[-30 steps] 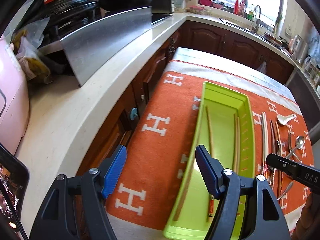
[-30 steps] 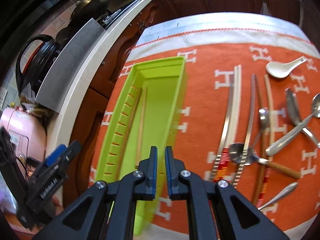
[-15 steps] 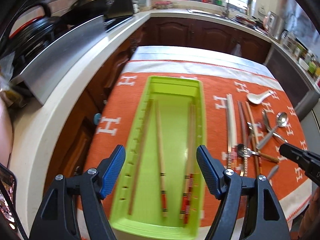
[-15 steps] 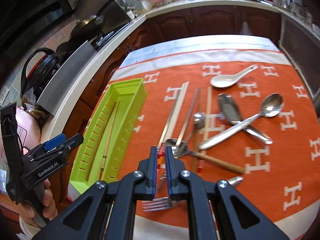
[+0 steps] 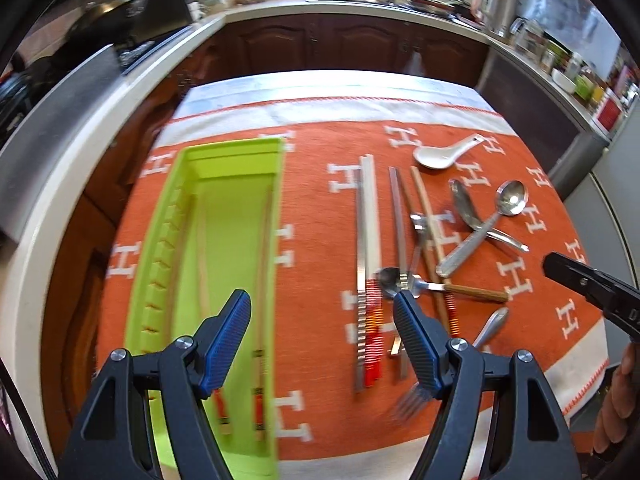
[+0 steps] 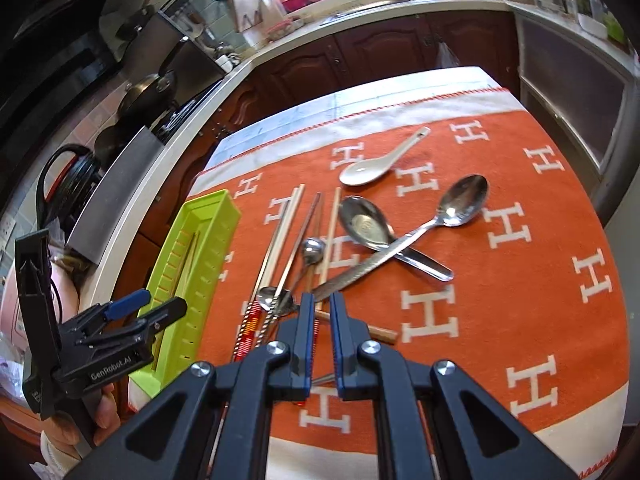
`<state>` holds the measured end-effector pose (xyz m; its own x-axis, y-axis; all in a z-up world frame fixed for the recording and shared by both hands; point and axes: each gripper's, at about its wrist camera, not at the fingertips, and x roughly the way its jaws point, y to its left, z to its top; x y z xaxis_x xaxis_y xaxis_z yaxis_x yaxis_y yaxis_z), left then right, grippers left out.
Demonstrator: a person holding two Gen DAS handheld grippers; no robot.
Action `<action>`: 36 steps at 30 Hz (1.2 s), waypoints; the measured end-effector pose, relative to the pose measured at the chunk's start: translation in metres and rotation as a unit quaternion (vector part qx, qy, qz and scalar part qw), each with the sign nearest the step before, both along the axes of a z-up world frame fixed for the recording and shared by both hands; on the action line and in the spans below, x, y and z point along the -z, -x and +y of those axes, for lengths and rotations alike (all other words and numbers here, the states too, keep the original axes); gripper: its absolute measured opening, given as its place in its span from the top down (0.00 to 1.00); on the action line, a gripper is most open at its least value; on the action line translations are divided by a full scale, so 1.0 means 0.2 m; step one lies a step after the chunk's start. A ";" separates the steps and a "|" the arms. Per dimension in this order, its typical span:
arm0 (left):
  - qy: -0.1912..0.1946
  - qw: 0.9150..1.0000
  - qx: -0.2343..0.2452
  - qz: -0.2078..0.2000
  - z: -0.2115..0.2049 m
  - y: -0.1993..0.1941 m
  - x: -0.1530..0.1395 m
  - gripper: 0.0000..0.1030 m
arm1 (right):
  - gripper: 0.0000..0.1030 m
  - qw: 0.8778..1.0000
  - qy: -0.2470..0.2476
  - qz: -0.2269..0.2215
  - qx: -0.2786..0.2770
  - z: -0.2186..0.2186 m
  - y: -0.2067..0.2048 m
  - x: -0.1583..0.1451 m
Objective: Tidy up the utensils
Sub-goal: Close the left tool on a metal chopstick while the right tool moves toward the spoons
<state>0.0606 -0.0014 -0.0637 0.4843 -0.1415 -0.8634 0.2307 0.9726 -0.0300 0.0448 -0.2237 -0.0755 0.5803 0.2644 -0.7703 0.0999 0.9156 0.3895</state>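
Note:
A lime green tray (image 5: 236, 152) lies on the orange cloth at the left and holds three chopsticks (image 5: 262, 264). It also shows in the right wrist view (image 6: 208, 216). To its right lie metal chopsticks (image 5: 368, 240), brown chopsticks (image 5: 424, 216), a white ceramic spoon (image 5: 440, 156), crossed steel spoons (image 6: 404, 240), a wood-handled spoon (image 5: 476, 293) and a fork (image 5: 412, 398). My left gripper (image 5: 322, 308) is open and empty, above the cloth between tray and metal chopsticks. My right gripper (image 6: 321, 308) is nearly shut and empty, above the utensil pile.
The orange cloth (image 6: 540, 280) with white H marks covers a small table. A white counter (image 5: 80, 168) runs along the left with pans and a metal splash guard (image 6: 120, 184). Dark wooden cabinets (image 5: 340, 44) stand behind the table.
Both grippers have swung to the right, away from the tray and toward the loose utensils. The left stays open and the right stays nearly shut.

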 end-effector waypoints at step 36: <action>0.005 0.996 0.066 0.063 -0.41 -0.35 0.37 0.87 | 0.85 0.992 -0.108 0.066 0.012 -0.23 -0.21 0.37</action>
